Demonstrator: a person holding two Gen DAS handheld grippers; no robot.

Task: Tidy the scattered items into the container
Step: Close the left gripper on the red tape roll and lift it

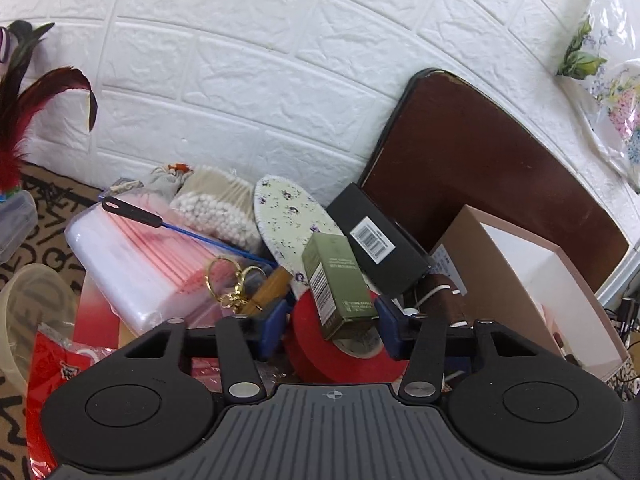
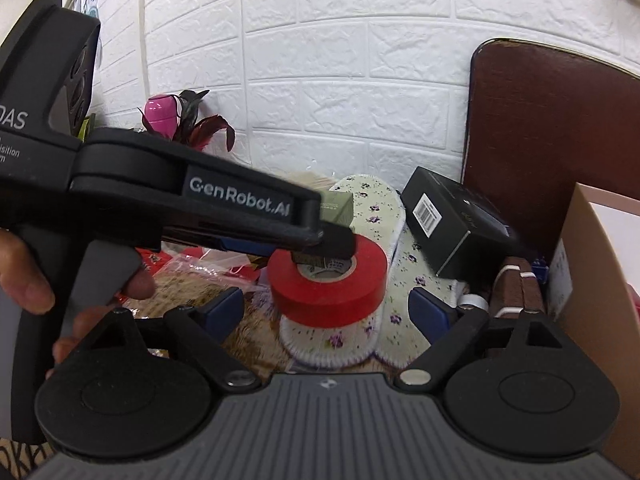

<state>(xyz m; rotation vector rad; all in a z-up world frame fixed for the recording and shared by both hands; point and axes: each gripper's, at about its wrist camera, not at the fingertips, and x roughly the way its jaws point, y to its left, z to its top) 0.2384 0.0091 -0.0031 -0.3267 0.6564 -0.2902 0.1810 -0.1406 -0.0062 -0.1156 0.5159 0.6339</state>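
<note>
left gripper [image 1: 332,322] clamped on green box [image 1: 338,294] over red tape roll [image 1: 344,354] | right gripper [image 2: 328,308] spread wide, holding nothing | floral insoles [image 2: 372,264] beneath tape

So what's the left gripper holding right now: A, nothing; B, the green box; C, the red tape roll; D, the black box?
B: the left gripper is shut on the green box, which hangs just over the red tape roll.
</note>
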